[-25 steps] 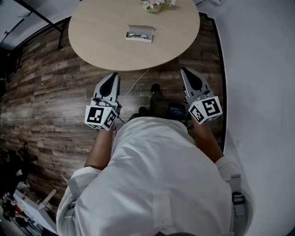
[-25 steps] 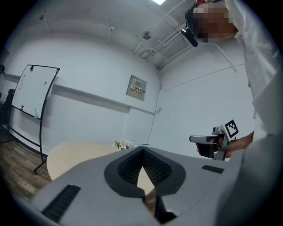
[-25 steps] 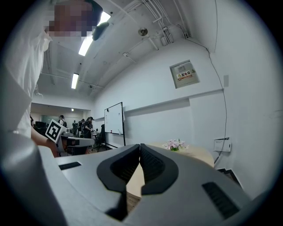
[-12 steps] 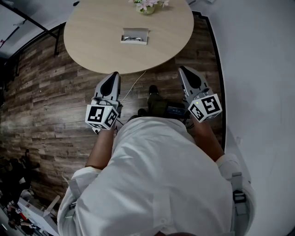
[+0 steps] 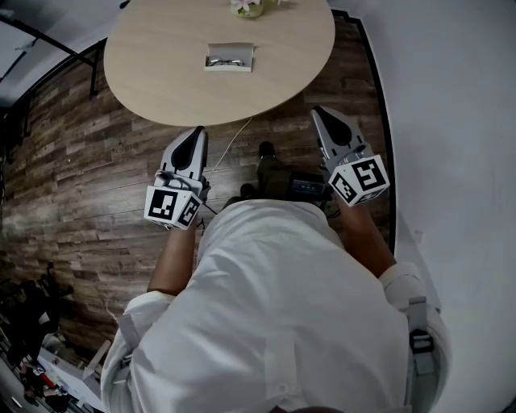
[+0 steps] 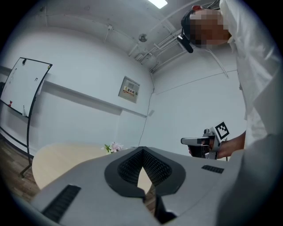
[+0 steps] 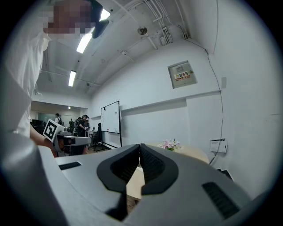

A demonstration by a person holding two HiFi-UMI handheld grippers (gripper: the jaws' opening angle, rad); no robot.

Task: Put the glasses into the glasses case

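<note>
In the head view a white open glasses case [image 5: 229, 57] lies on the round table [image 5: 161, 73], and the dark-rimmed glasses [image 5: 224, 60] rest inside it. My left gripper [image 5: 194, 135] and right gripper [image 5: 321, 116] hang over the wooden floor in front of the table's near edge, well short of the case. Both are shut with nothing between the jaws. The left gripper view shows its closed tips [image 6: 142, 150] against the far wall; the right gripper view shows its closed tips [image 7: 139, 146] aimed the same way.
A small pot of pink flowers [image 5: 251, 6] stands at the table's far edge. A white wall [image 5: 451, 121] runs along the right. A cable [image 5: 230, 145] trails on the floor under the table's edge. A whiteboard [image 7: 110, 123] and people stand far off.
The table and case have slid up and to the left in the head view. Both grippers kept their places in front of the body, still shut.
</note>
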